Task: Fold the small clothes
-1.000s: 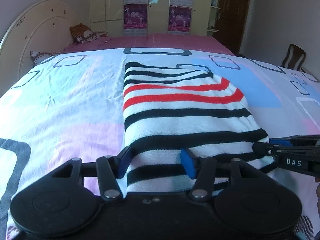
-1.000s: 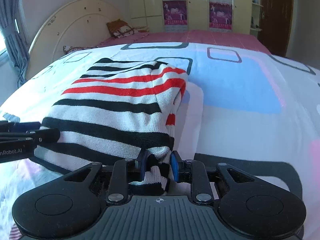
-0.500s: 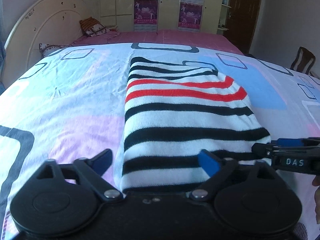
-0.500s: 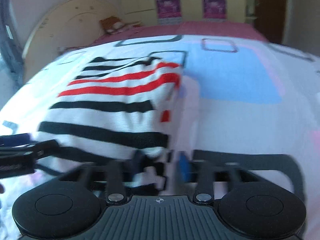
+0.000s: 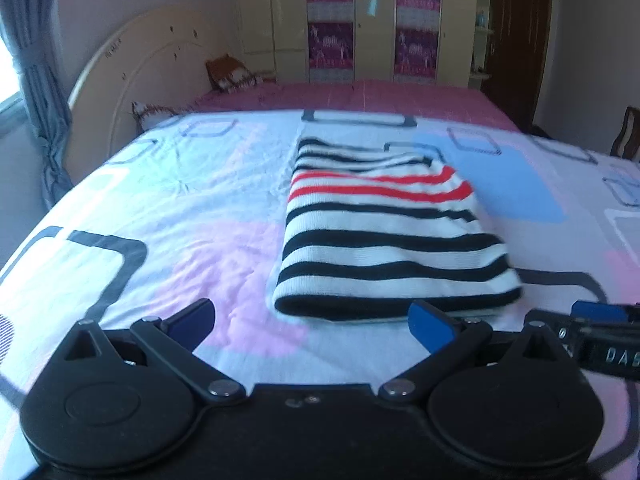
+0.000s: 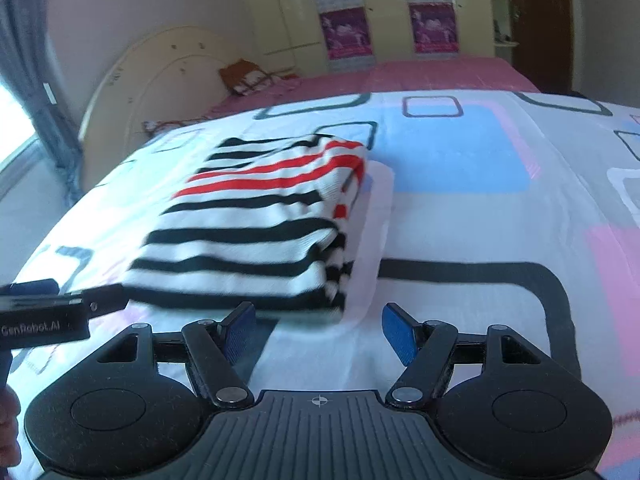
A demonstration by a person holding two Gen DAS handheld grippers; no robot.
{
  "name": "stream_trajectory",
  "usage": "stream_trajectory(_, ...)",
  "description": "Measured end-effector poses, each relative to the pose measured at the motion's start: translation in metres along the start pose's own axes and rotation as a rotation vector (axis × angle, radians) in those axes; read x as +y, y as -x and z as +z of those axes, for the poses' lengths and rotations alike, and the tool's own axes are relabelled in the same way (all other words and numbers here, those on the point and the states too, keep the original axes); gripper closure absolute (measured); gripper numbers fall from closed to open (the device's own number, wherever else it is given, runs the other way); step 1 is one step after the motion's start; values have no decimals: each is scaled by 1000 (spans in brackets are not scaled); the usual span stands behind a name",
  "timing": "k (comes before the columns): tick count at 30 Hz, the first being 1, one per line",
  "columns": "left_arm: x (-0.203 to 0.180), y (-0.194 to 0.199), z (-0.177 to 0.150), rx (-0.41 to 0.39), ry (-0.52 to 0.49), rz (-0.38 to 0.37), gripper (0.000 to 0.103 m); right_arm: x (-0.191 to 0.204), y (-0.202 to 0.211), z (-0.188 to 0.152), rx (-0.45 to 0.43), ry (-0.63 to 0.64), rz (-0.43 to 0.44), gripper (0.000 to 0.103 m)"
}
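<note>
Home bedroom: bed (image 5: 168,184) w/ curved headboard (image 5: 132,76), pillows, wardrobe (image 5: 276,20), curtain (image 5: 36,80), wooden door.

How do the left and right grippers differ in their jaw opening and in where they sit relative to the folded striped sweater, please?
The left gripper has its jaws spread wider than the right gripper. The left one faces the striped sweater near its left front corner; the right one faces its right front corner. Both have just been opening, hold nothing, and sit back from the sweater's near edge on the bedspread.

Folded striped sweater (image 5: 384,240), white with black and two red bands, lying flat on patterned bedsheet (image 5: 160,208)
</note>
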State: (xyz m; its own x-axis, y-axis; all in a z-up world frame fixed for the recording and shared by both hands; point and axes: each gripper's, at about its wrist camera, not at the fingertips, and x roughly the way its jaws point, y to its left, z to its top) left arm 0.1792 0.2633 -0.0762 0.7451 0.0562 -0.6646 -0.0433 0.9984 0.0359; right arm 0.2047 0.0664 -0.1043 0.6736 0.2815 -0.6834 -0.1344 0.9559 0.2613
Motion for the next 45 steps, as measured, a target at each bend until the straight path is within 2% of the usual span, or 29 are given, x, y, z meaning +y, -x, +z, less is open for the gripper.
stream_trajectory(3, -3, 36, -8, -50, 13, -13, 0, 7, 35, -13, -18, 20, 20, 34)
stream_trajectory(7, -2, 74, -16, -56, 23, -80, 0, 16, 79, -26, -46, 56, 40, 33)
stream_trajectory(10, 0, 102, -24, -100, 51, -109, 0, 24, 109, -37, -65, 77, 53, 33)
stream_trajectory(11, -1, 113, -26, -119, 49, -111, 0, 27, 118, -40, -74, 85, 53, 30)
stream_trajectory(12, -2, 120, -27, -131, 41, -103, 0, 30, 127, -43, -83, 92, 48, 21)
stream_trajectory(13, -4, 127, -28, -140, 27, -85, 0, 32, 137, -46, -101, 97, 39, 18)
stream_trajectory(17, -9, 149, -30, -138, -6, -27, 0, 45, 176, -54, -202, 122, -5, 16)
stream_trajectory(19, -8, 160, -31, -140, 15, -21, 0, 51, 192, -55, -244, 117, -23, 10)
stream_trajectory(20, -7, 165, -32, -145, 26, -19, 0, 53, 200, -56, -264, 116, -32, 2)
stream_trajectory(22, -6, 175, -34, -152, 30, -11, 0, 58, 213, -56, -307, 124, -44, 0)
stream_trajectory(32, -4, 200, -39, -164, 44, 17, 0, 58, 236, -59, -360, 104, -60, 0)
stream_trajectory(45, -2, 206, -41, -170, 50, 36, 0, 53, 240, -63, -357, 102, -55, 0)
